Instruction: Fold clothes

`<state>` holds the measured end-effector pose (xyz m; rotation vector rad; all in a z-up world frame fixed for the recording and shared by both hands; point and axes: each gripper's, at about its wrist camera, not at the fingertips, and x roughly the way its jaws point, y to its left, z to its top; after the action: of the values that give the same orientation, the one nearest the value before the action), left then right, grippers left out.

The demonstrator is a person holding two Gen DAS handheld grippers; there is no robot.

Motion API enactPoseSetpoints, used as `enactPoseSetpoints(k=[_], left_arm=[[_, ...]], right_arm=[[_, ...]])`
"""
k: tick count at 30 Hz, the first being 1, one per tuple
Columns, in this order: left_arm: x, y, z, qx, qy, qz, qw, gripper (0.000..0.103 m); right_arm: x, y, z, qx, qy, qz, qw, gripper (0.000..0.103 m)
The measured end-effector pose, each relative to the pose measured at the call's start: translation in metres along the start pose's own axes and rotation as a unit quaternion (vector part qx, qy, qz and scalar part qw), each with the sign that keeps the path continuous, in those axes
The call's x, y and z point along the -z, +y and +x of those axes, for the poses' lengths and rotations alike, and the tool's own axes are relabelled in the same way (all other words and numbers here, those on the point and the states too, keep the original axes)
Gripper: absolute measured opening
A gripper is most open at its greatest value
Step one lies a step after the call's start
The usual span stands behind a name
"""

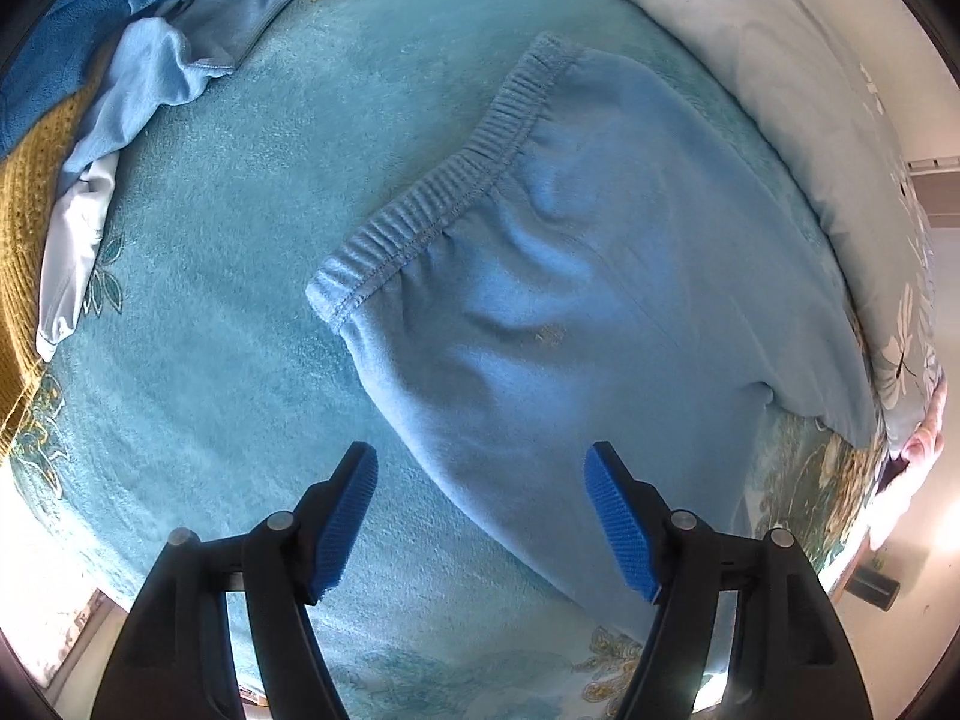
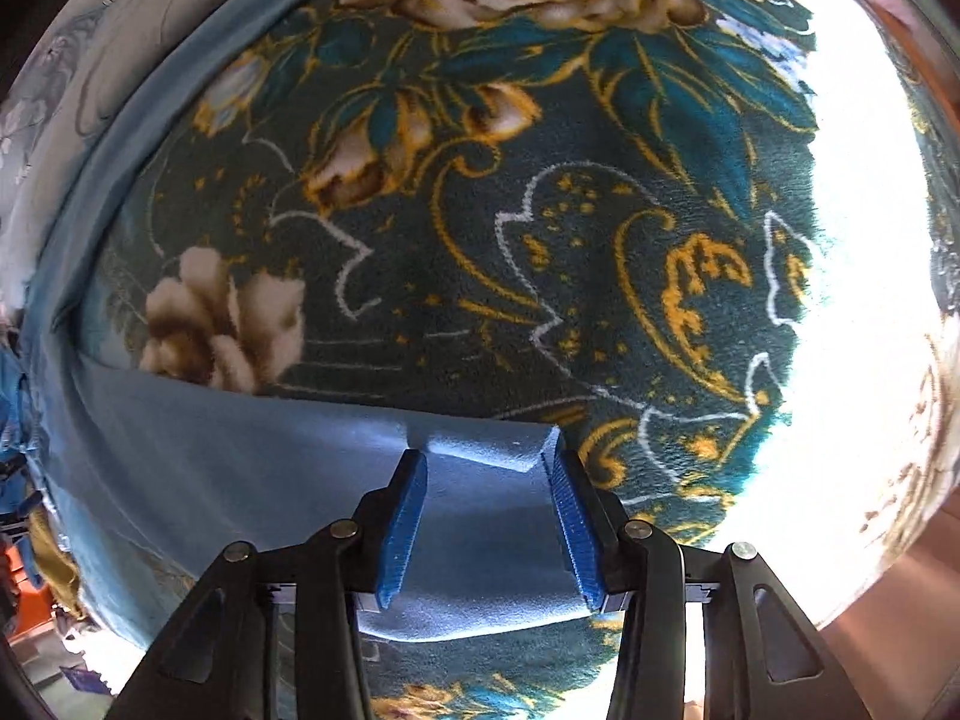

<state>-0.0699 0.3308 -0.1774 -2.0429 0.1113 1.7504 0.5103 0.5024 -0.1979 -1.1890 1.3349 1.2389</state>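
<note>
Light blue fleece trousers (image 1: 576, 276) lie flat on the bed, with the elastic waistband (image 1: 444, 198) toward the upper left. My left gripper (image 1: 480, 468) hovers open just above the trousers' near part, with nothing between its blue pads (image 1: 348, 516). In the right wrist view, the end of a trouser leg (image 2: 486, 516) sits bunched between the blue pads (image 2: 402, 528) of my right gripper (image 2: 486, 456). Its jaws stand partly closed and press the cloth from both sides, and the hem ridge is pushed up at the fingertips.
A teal floral blanket (image 1: 252, 276) (image 2: 540, 252) covers the bed. A heap of other clothes (image 1: 120, 78) lies at the far left, beside a mustard knit (image 1: 24, 240). A pale pillow (image 1: 750, 30) runs along the far right. The bed's edge (image 2: 870, 480) falls away in bright glare.
</note>
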Motion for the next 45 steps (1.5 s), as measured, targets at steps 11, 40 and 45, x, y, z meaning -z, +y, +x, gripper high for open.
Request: enactPoseSetpoints(k=[11,40,45], left_arm=[[0.029,0.016,-0.001,-0.002,0.002,-0.013,0.9999,0.073],[0.041,0.008,-0.002,-0.004,-0.011,-0.017,0.9998,0.073],[0.035,0.003,0.005,-0.002,-0.007,-0.014,0.9999,0.073]], right_arm=[[-0.014,0.006,-0.002,-0.022,0.007,-0.068,0.997,0.003],[-0.065,0.003,-0.079,-0.082,-0.062,-0.081,0.991,0.002],[-0.089,-0.006,-0.047,-0.063,-0.054,-0.034,0.996,0.002]])
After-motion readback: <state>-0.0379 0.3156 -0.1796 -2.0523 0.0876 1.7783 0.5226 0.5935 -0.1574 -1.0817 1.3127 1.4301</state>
